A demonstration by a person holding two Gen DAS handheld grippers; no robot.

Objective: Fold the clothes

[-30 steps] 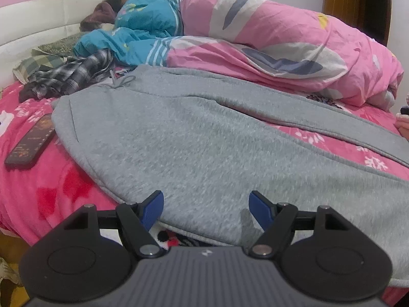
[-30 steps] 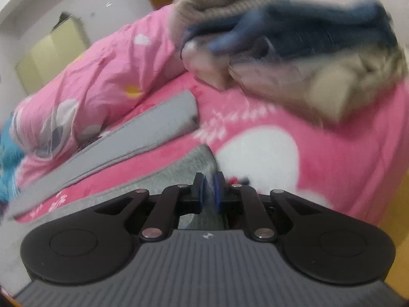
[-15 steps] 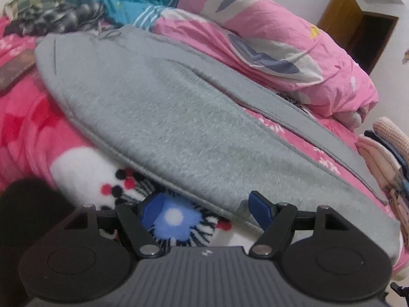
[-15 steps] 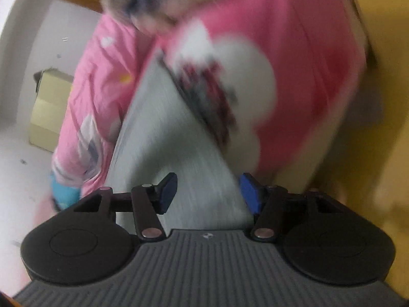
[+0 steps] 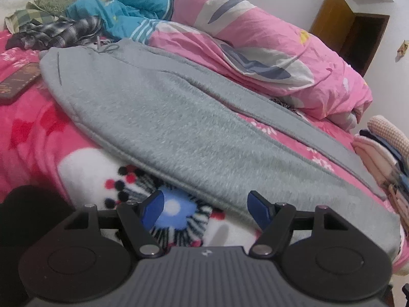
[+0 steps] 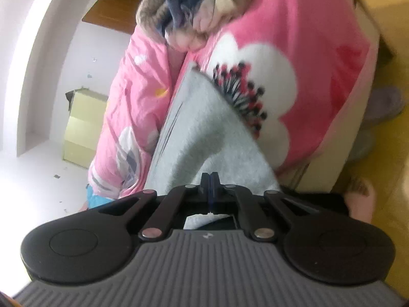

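Grey fleece trousers (image 5: 163, 117) lie spread across the pink flowered blanket (image 5: 33, 133), waistband with drawstring at the far left. My left gripper (image 5: 204, 206) is open, hovering at the trousers' near edge over the blanket's blue flower, with nothing between its blue pads. In the right wrist view the trousers (image 6: 202, 130) rise in a fold toward my right gripper (image 6: 210, 179), which is shut on the leg end of the grey cloth; a bit of fabric shows behind the pads.
A pink quilt (image 5: 268, 38) and teal bedding (image 5: 133, 7) pile up behind the trousers. A phone (image 5: 18, 81) lies at the left, a plaid garment (image 5: 58, 33) beyond it. A stack of folded clothes (image 5: 383, 151) sits at the right. Slippers (image 6: 383, 105) lie on the floor.
My right gripper went from open over the trousers' end to shut on it, lifting the cloth. The left gripper stayed open and shifted slightly along the near edge.
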